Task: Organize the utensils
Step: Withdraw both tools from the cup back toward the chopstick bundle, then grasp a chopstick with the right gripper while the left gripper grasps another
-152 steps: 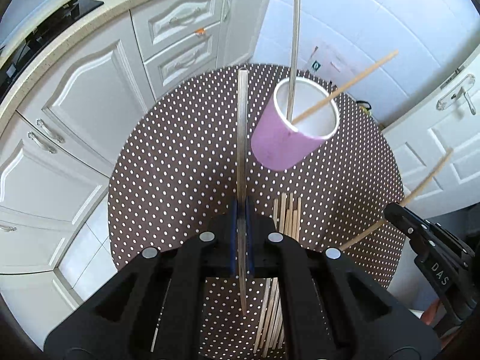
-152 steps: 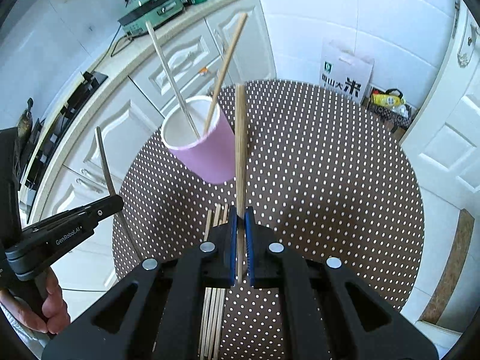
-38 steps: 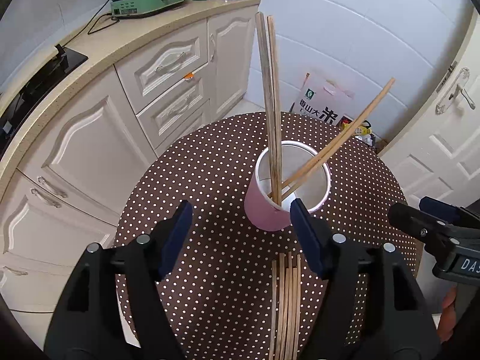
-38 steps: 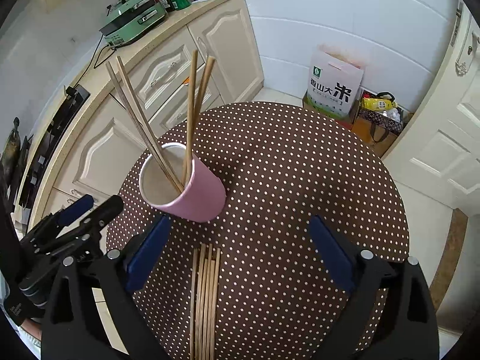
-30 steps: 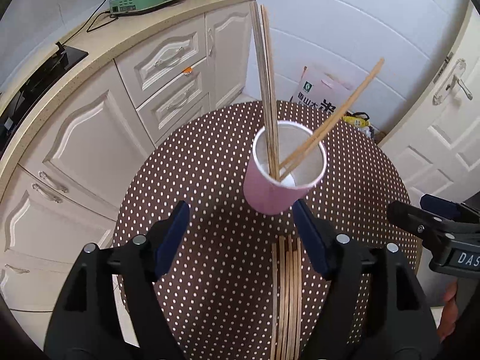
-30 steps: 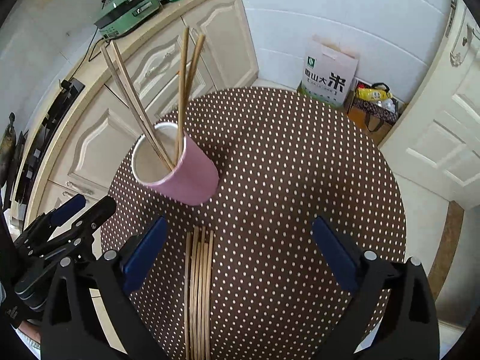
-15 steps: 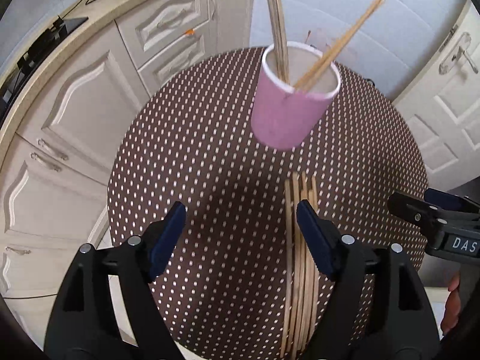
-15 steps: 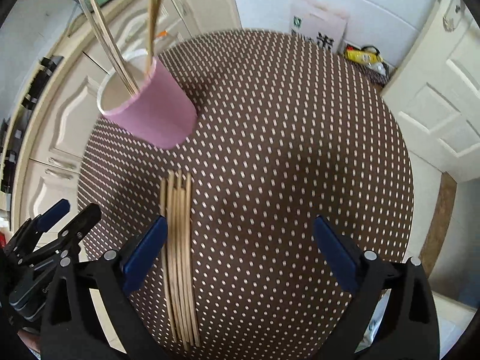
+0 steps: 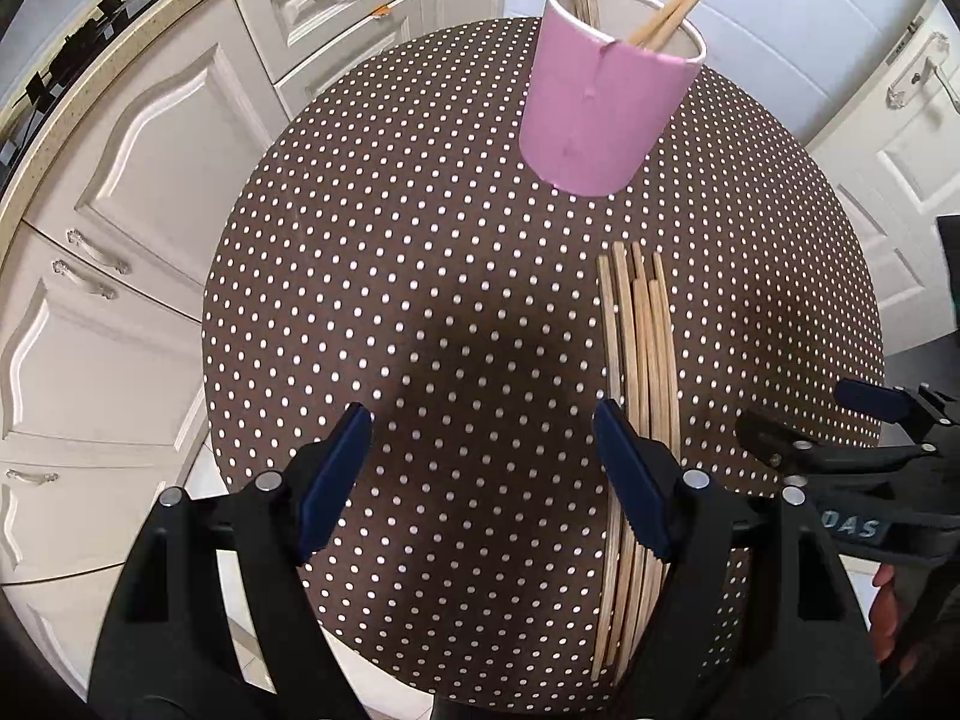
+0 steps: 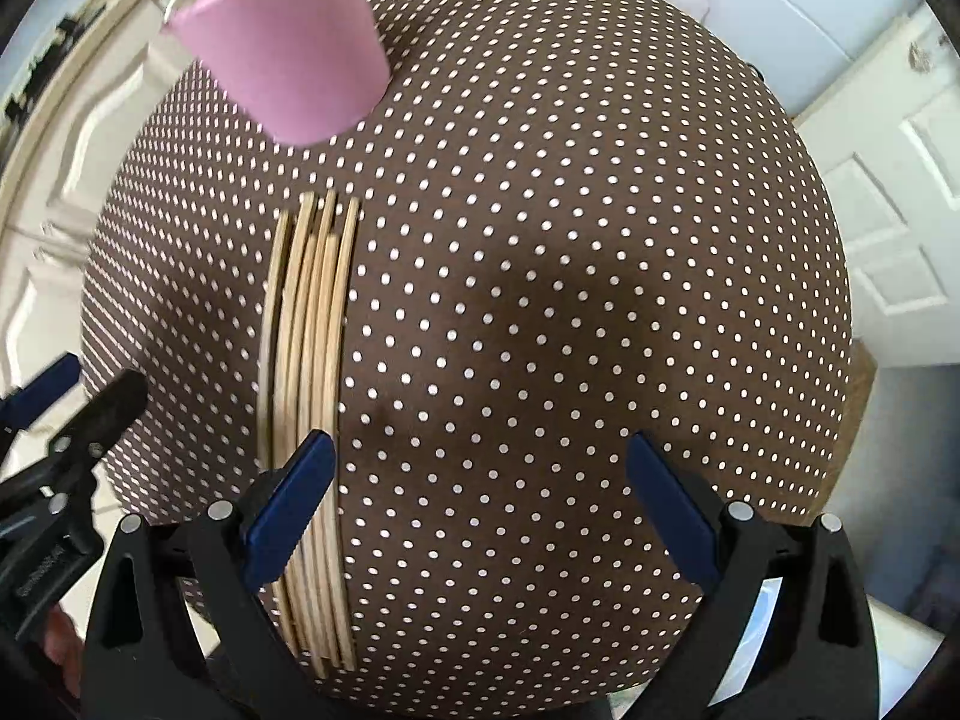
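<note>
A pink paper cup (image 9: 606, 108) stands upright near the far edge of the round, dotted worktop (image 9: 420, 300), with several wooden chopsticks (image 9: 660, 30) leaning out of its mouth. A bundle of pale loose chopsticks (image 9: 639, 372) lies flat, side by side, running from just before the cup to the near edge.

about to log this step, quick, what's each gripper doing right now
left gripper: open, holding nothing, over the brown polka-dot table.
right gripper: open, holding nothing, beside the loose wooden chopsticks.

Cream cabinets (image 9: 150, 138), white door (image 9: 900, 138) beyond.
</note>
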Motion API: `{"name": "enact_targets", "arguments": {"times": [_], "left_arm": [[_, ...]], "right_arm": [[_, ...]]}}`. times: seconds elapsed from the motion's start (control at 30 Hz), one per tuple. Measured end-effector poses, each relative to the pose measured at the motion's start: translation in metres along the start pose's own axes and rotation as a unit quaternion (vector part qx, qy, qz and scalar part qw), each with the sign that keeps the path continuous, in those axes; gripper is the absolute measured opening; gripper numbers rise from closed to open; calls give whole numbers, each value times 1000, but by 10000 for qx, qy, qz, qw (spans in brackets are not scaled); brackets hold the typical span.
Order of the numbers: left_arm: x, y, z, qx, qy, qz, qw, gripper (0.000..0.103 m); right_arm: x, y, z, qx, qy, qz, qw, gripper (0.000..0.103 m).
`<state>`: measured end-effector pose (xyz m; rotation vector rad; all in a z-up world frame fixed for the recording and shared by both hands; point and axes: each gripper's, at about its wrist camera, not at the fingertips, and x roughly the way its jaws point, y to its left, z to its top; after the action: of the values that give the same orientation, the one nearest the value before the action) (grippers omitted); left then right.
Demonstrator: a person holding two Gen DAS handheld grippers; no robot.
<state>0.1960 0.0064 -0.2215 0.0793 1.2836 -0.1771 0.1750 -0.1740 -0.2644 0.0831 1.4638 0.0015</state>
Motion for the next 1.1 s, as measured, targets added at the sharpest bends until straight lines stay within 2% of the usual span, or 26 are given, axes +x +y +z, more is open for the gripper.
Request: {"name": "enact_targets", "arguments": {"times": [0.37, 0.57, 0.77, 0.93, 1.1], "left_arm": [[7, 8, -25, -23, 213, 64, 9998, 75], [9, 18, -31, -270, 288, 13, 9992, 75], [10, 25, -31, -470, 287, -40, 9985, 75], [13, 30, -31, -552, 319, -75, 9979, 75], [18, 31, -28, -556, 370, -103, 9977, 75]], "right_arm": [[31, 36, -13, -522, 172, -274, 9981, 93], [41, 60, -26, -828, 117, -345, 9959, 93], [42, 64, -33, -805, 155, -327, 9961, 90], [39, 61, -24, -807, 173, -427, 9957, 87], [43, 51, -21, -755, 280, -351, 9961, 87]]}}
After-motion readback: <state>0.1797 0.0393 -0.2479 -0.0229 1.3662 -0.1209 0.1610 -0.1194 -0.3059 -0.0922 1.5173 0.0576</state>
